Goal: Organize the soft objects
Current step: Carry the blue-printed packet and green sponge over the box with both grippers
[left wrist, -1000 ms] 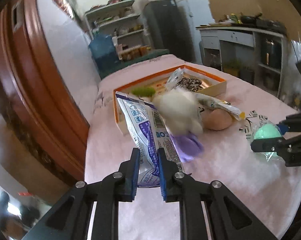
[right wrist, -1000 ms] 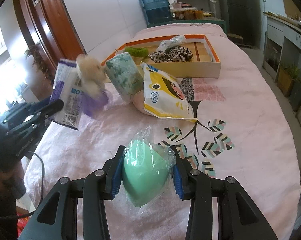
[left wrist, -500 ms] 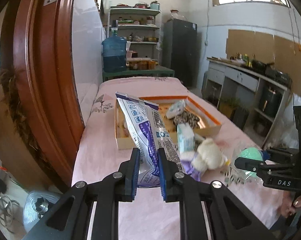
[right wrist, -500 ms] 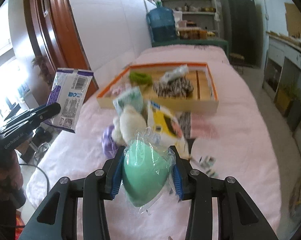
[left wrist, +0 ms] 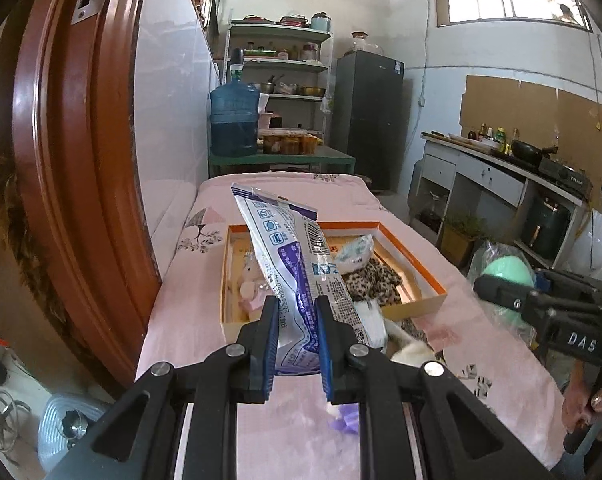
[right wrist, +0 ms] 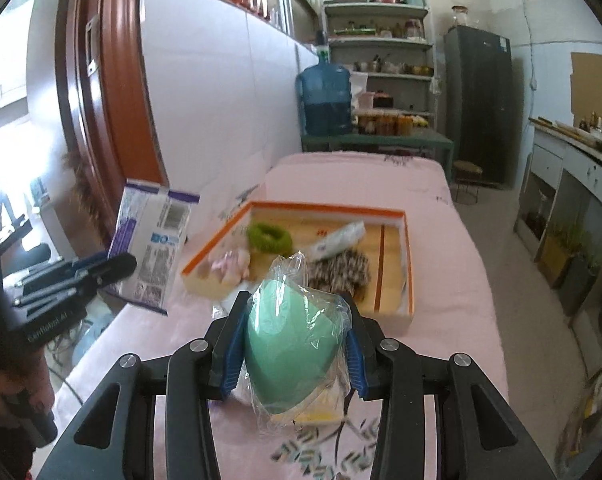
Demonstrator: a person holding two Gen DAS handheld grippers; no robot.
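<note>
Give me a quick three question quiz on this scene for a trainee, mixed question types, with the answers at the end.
1. True or false: the left gripper has its jaws shut on the white and purple plastic packet.
2. What does the right gripper hold: A a leopard-print cloth, B a mint green egg-shaped sponge in clear wrap, C a fuzzy green ring?
3. Fill in: the fuzzy green ring lies inside the orange-rimmed ____ box.

Key: 1 true; 2 B; 3 cardboard.
</note>
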